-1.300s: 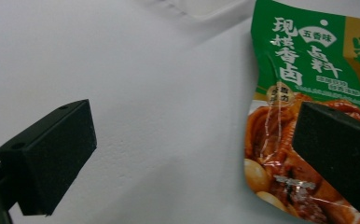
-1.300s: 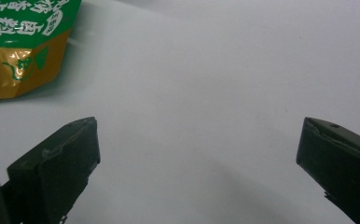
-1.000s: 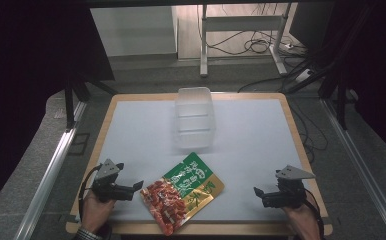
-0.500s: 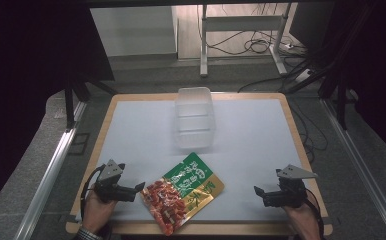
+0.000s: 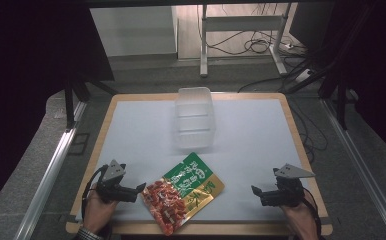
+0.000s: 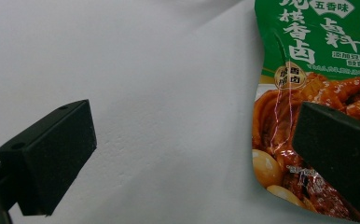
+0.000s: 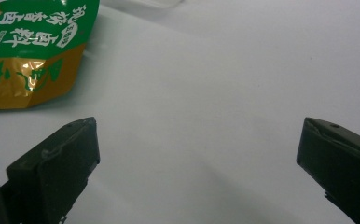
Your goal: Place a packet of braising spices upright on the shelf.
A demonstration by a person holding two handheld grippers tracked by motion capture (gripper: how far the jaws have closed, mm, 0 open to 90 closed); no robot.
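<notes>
Clear plastic tub [image 5: 195, 117] just beyond packets [image 5: 183, 192]

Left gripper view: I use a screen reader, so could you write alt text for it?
The left gripper is open over a white table, one black jaw at the left and the other in front of the edge of a green and red food pouch printed with Chinese characters and braised meat.

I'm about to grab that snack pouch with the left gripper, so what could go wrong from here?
The flat green and orange foil pouch lies flush on the white table, so the open left gripper may just push it aside. It also sits near the table's front edge and could slide off.
</notes>
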